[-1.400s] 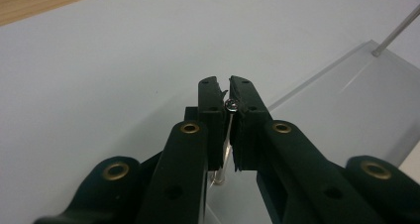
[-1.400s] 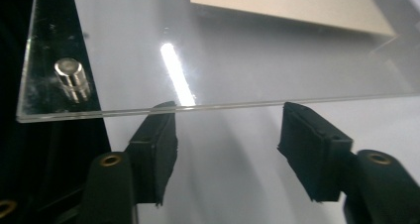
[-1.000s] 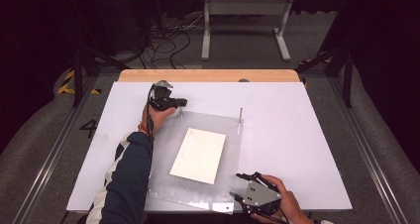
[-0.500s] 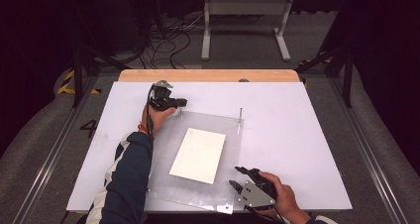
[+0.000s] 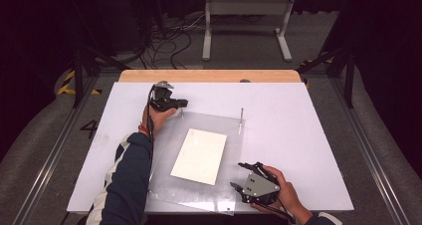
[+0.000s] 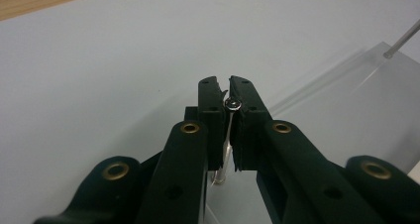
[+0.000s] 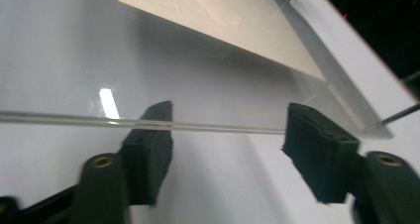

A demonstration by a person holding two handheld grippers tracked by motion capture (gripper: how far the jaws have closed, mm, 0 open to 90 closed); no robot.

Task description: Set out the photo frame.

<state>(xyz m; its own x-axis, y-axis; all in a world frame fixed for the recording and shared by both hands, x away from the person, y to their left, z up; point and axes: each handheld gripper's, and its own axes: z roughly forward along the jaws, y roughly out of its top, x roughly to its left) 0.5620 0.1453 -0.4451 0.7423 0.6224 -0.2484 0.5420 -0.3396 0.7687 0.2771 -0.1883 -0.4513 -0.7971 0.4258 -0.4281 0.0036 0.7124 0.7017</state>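
I hold my left gripper [image 5: 169, 103] at about 11 o'clock on the white table [image 5: 308, 135]. Its jaws are pressed together on a thin metal pin [image 6: 229, 130]. The pin stands up at the far left corner of the clear plastic sheet [image 5: 164, 185]. In the left gripper view I can see the round silver top of the pin squeezed between the two black pads [image 6: 210, 105].

Another pin [image 5: 241, 116] stands at the far right corner of the sheet, at about 1 o'clock.

A cream card [image 5: 199, 155] lies flat on the middle of the sheet.

My right gripper [image 5: 251, 177] is at about 5 o'clock, near the right near corner of the sheet. Its jaws are spread wide and pinch nothing. In the right gripper view the clear edge of the sheet runs across in front of both jaws.
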